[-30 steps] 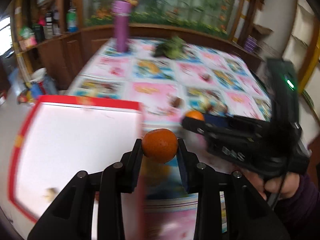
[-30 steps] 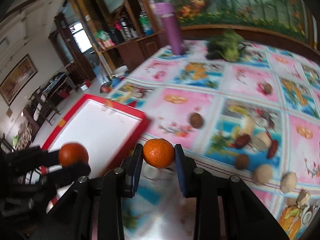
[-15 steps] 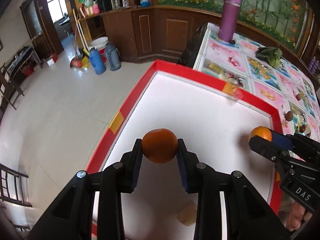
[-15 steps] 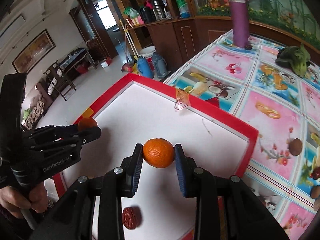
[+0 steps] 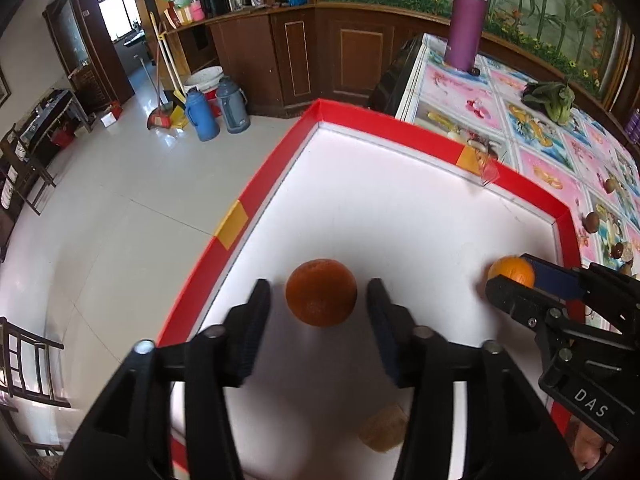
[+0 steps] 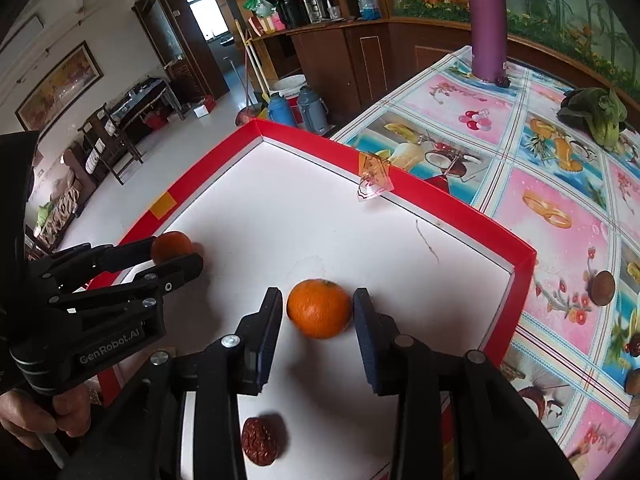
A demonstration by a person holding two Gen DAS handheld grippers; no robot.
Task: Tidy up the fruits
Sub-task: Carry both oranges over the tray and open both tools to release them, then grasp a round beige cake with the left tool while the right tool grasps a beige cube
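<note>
A white tray with a red rim (image 5: 400, 130) (image 6: 440, 194) sits at the table's corner. In the left wrist view my left gripper (image 5: 319, 304) is open, and a dark orange (image 5: 321, 292) sits loose between its fingers over the tray floor, with a gap on each side. My right gripper (image 6: 318, 312) stands slightly open around a brighter orange (image 6: 319, 308), a thin gap showing at each pad. Each gripper also shows in the other's view: the right gripper (image 5: 508, 278) at the tray's right side, the left gripper (image 6: 176, 256) near the left rim.
A wrinkled red date (image 6: 262, 440) and a pale round fruit (image 5: 384, 428) lie in the tray near me. On the patterned tablecloth are a purple bottle (image 6: 488, 20), leafy greens (image 6: 596, 114) and scattered brown nuts (image 6: 602, 288). Floor drops away left of the tray.
Both grippers carried their oranges from the table over the tray and lowered them. Both jaws have now spread, the left widely, the right slightly, freeing the oranges.
</note>
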